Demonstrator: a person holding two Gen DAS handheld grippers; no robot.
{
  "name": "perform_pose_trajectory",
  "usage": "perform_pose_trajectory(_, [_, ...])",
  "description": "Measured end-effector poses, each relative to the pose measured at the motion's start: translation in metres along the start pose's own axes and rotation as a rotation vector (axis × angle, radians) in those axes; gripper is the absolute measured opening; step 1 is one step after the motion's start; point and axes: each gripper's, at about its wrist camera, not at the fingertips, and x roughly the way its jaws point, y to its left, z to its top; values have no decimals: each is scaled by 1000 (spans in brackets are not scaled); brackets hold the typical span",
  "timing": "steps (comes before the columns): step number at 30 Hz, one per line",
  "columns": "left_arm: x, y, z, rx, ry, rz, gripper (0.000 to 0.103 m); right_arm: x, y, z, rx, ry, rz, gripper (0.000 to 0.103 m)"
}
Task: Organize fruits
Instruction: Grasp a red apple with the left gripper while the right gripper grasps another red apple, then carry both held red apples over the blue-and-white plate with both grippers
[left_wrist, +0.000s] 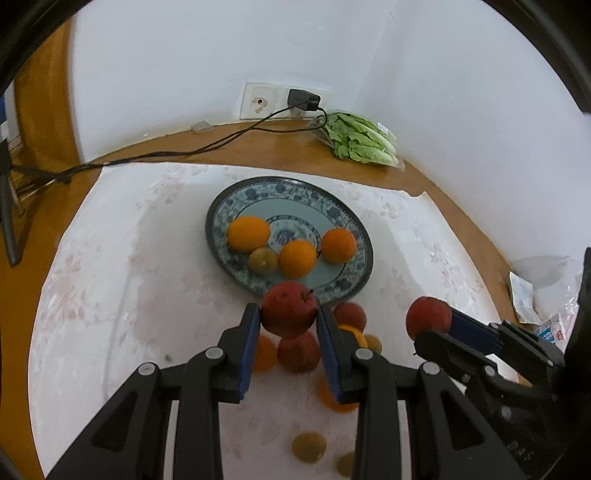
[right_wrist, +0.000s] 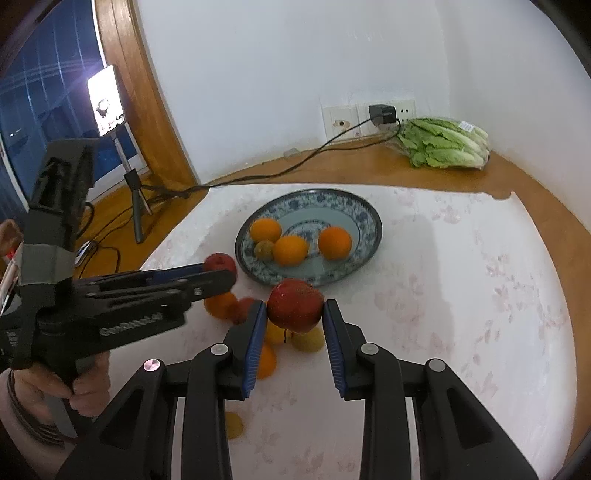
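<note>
My left gripper (left_wrist: 289, 310) is shut on a red apple (left_wrist: 289, 308), held above the white cloth just in front of the blue-patterned plate (left_wrist: 236, 201). My right gripper (right_wrist: 295, 308) is shut on a second red apple (right_wrist: 294, 304), also raised near the plate (right_wrist: 354, 206). Each gripper shows in the other's view: the right one (left_wrist: 436, 325) with its apple (left_wrist: 426, 317), the left one (right_wrist: 221, 271) with its apple (right_wrist: 219, 263). On the plate lie three oranges (left_wrist: 297, 257) and a kiwi (left_wrist: 263, 260). Beneath the grippers, loose apples (left_wrist: 298, 352), oranges and kiwis (left_wrist: 308, 446) lie on the cloth.
A bagged lettuce (left_wrist: 360, 138) lies on the wooden table near the wall corner. A black charger (left_wrist: 303, 99) sits in the wall socket, its cable running left. Packets lie at the table's right edge (left_wrist: 532, 299). A lit lamp on a tripod (right_wrist: 105, 99) stands at left. A hand (right_wrist: 55, 391) holds the left gripper.
</note>
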Motion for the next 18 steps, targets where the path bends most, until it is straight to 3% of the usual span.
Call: perform_pose_trajectory(18, [43,-2,11,15,44,11,33,37,-15,19,-10,12,-6,32])
